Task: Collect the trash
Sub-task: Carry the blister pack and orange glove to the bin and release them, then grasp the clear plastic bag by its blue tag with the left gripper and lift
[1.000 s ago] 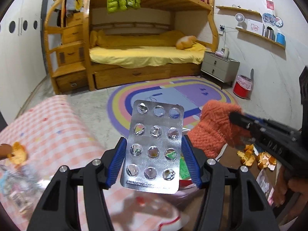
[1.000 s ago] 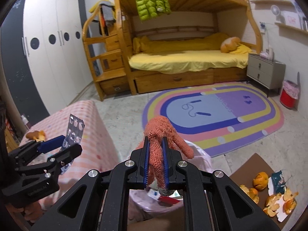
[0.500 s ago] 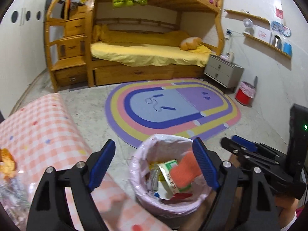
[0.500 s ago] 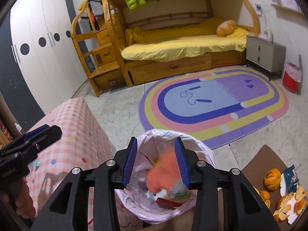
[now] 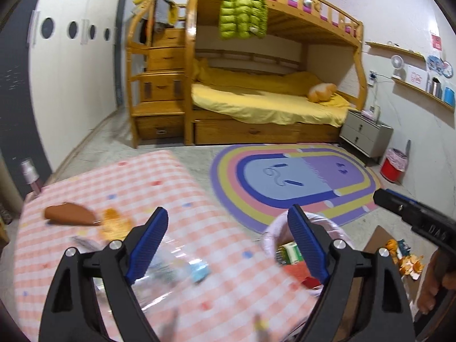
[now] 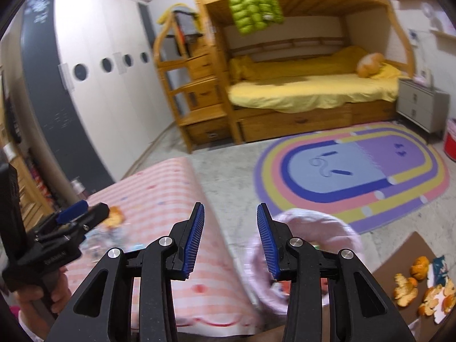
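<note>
Left hand-held gripper (image 5: 226,240): jaws spread wide, nothing between them, above the near right part of the pink checked surface (image 5: 119,182). Right hand-held gripper (image 6: 230,238): jaws parted, empty, over the gap between surface and pink-lined trash bin (image 6: 346,235). Bin holds a green carton (image 5: 290,252). Blurred clear wrappers (image 5: 171,259) and orange peel (image 5: 115,222) lie on the surface. More peel (image 6: 404,286) far right, on brown board.

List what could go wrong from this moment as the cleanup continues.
The left tool hangs open over blurred clear plastic on the checked table; a hasty pinch may slip. The orange peels lie on the brown board beside the bin, so carried scraps could miss its rim.
</note>
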